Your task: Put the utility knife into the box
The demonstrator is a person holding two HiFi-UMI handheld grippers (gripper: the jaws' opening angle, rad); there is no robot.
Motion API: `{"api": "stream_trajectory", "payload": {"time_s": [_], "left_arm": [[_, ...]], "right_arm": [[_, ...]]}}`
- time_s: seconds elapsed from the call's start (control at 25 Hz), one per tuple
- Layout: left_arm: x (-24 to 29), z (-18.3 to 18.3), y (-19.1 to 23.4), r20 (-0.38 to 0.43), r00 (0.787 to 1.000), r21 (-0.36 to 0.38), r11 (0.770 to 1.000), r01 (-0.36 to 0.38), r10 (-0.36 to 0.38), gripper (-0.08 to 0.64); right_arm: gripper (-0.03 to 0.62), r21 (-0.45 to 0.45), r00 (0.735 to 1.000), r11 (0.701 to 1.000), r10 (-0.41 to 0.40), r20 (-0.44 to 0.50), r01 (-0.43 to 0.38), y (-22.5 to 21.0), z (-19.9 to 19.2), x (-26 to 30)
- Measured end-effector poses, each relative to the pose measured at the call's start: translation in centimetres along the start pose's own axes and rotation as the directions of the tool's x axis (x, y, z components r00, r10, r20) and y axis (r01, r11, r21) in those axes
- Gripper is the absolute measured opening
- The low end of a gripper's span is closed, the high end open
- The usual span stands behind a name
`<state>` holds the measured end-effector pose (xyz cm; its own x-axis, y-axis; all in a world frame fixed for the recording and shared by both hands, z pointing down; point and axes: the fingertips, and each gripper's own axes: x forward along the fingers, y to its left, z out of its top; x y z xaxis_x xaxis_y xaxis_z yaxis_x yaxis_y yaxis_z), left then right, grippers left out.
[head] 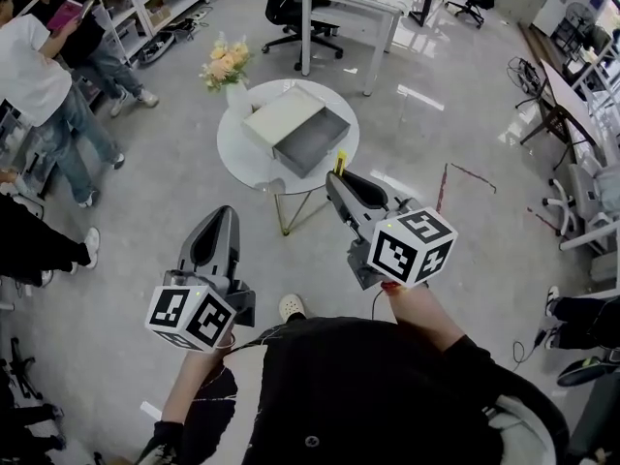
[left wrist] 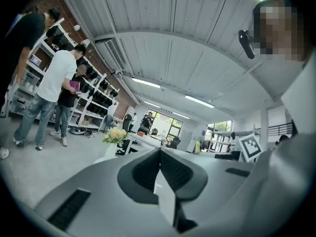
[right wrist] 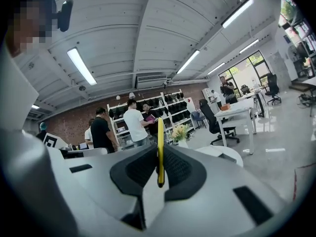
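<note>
The box [head: 300,129] is sitting in the middle of the round counter [head: 237,153], with the flowers [head: 226,64] standing at its far left edge. The right tongs [head: 335,178] are hovering at the counter's near right rim, just before the box, with the utility knife [right wrist: 160,157] standing upright between their jaws. The left tongs [head: 225,211] are hanging over the floor [head: 145,221], left of them and nearer the person.

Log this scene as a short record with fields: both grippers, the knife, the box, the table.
left gripper: shut, nothing between its jaws, held away from the table
right gripper: shut on the utility knife, near the table's edge
utility knife: yellow, gripped between the jaws, not yet in the box
box: open, grey inside, looks empty, lid beside it
table: round, white, also holds a vase of flowers
</note>
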<state>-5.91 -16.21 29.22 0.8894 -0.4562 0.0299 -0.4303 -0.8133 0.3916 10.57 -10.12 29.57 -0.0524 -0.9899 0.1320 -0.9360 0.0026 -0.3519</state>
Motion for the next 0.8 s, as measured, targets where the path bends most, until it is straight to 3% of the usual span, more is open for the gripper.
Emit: {"api": "stream_trajectory", "payload": {"time_s": [0.36,0.64,0.8], "left_arm": [[2.9,0.5,4.2,-0.028,1.0,0.011,1.0,-0.013,0.013,0.011],[5.3,1.8,6.3,-0.019,0.999,-0.002,0.999,0.038,-0.038,0.011],[6.5,0.9,7.1,-0.065,0.996,-0.048,0.997,0.056,-0.059,0.011]], "right_arm": [[0.046,-0.001,1.0,1.0,-0.012,-0.022,0.012,-1.3,0.1,5.0],[0.046,-0.009,0.999,1.0,-0.023,-0.029,0.023,-2.6,0.0,8.2],[0.046,0.002,0.999,1.0,-0.03,-0.026,0.03,-3.5,-0.3,8.6]]}}
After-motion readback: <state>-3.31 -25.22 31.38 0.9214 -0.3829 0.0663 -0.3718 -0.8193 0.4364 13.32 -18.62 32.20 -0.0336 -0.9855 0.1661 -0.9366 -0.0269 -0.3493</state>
